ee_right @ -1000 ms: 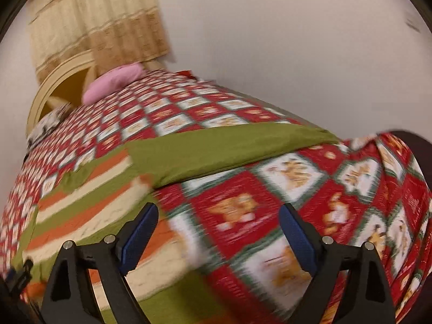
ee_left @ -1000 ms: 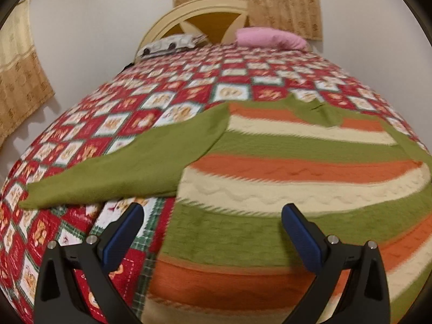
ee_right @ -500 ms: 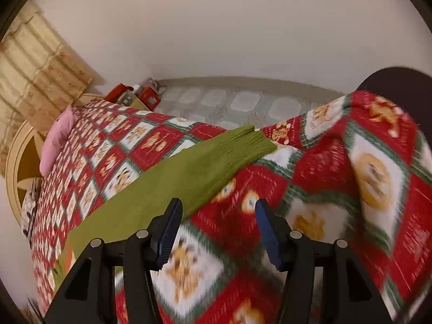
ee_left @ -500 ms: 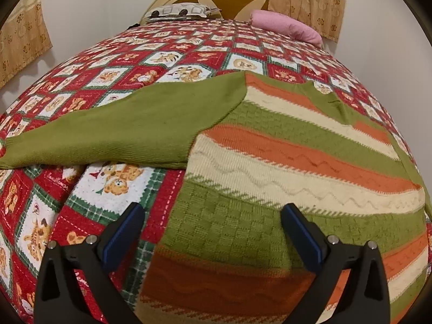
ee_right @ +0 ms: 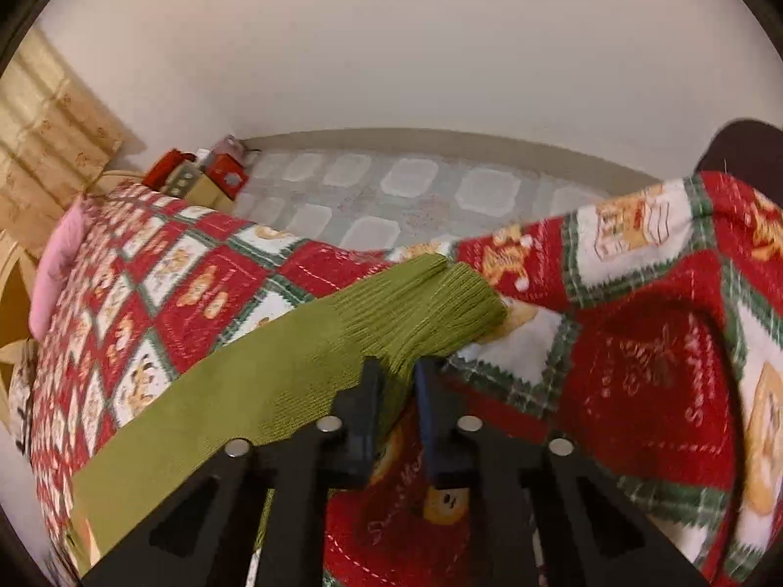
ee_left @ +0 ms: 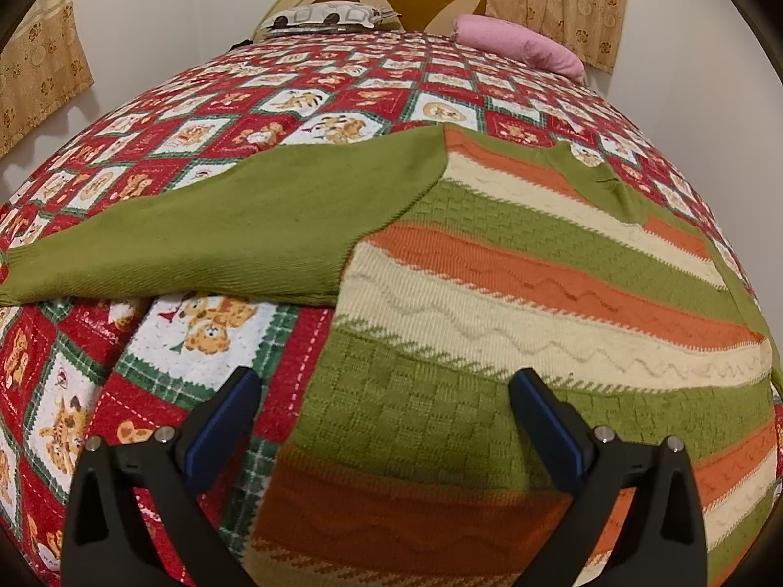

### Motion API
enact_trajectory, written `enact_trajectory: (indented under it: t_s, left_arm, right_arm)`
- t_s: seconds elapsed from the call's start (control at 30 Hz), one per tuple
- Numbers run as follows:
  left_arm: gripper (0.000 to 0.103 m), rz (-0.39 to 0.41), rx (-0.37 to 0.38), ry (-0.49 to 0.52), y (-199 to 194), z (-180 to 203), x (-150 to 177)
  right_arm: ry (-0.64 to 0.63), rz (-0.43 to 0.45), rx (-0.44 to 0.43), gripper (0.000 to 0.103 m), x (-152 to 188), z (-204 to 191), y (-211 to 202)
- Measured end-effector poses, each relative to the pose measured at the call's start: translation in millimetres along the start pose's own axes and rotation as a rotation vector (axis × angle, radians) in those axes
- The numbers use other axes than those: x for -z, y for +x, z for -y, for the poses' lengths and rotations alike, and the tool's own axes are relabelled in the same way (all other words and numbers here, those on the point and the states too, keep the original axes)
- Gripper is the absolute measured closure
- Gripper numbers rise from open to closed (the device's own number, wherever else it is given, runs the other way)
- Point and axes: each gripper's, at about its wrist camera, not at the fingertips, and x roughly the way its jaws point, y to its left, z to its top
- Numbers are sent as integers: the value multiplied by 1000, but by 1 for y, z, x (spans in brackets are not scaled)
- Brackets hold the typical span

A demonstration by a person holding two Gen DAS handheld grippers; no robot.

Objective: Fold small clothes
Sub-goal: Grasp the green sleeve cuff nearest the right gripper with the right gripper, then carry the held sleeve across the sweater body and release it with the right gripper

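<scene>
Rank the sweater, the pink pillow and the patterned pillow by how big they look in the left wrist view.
1. Sweater, largest by far, though it lies nearest the camera.
2 and 3. Pink pillow and patterned pillow look about alike, both far off; I cannot rank them.

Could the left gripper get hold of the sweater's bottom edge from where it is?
Probably yes: the left gripper is open over the sweater, and nothing lies between them; the hem itself is partly hidden.

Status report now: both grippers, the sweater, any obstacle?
Left gripper open, above sweater hem. Right gripper shut on green sleeve cuff. Sweater flat on quilt. No obstacle seen.
</scene>
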Motion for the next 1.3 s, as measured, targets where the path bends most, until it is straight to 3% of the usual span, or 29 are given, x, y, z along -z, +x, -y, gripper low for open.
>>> enact_trajectory:
  t_s: [0.17,0.37,0.53,0.7,0.97,1.3]
  left_arm:
    - [0,2,6,-3,0,0,0]
    - [0,8,26,-16,-1,-4,1]
    - [0,18,53,-35,-2,-7,1]
    - [0,26,73,-51,-4,-10,1]
    - [0,60,128,-110,-11,-21,4]
    - [0,80,157,-158,-13,-29,6]
  right_arm:
    - [-89,108,-77,97,-1,-20,-50]
    - [-251,169,-154,97,20,-79,-114]
    - [-454,213,-199,97,69,-159,-157]
    - [-700,232,-287,97,145,-243,-189]
    - [-886,97,-465,97,267,-347,-179]
    - [-956,-150,-594,98,376,-414,-127]
